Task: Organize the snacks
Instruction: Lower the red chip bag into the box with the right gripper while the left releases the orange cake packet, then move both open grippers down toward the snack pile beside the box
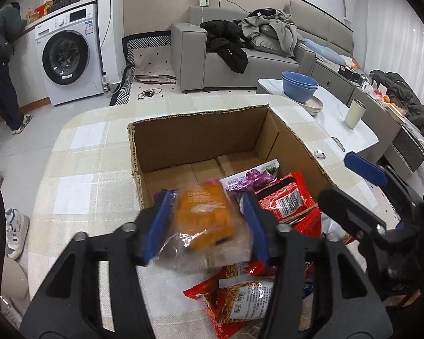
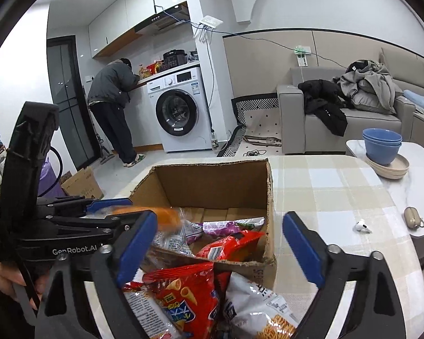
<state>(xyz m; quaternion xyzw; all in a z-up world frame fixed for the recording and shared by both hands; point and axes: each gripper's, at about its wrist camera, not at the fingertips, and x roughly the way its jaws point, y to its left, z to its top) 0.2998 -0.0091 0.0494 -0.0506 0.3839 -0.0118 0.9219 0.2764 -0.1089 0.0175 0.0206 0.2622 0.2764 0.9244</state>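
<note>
Over the near edge of the cardboard box (image 1: 200, 141), the left tongs (image 1: 206, 227) are standing partly apart, with a clear-wrapped orange snack pack (image 1: 205, 217) sitting between the blue pads (image 1: 158, 226). The pack is blurred, and whether either pad is pressing its wrapper is hard to tell; a gap seems to be showing on each side. Beside the box, nearer the camera, the right tongs (image 2: 220, 250) are standing wide apart with nothing between their pads, hanging above a red snack bag (image 2: 183, 296) and a white-and-silver snack bag (image 2: 257, 308) lying just outside the box's near wall. Both bags are being cut off by the bottom edge of the right wrist view. Inside the box, a purple packet (image 1: 248, 179) and a red packet (image 1: 285, 203) are lying against the near wall, partly hidden by the orange pack. Another red noodle-snack bag (image 1: 240, 299) is lying on the checked bench (image 1: 84, 169) in front of the box, half covered by the left tongs' black frame.
</note>
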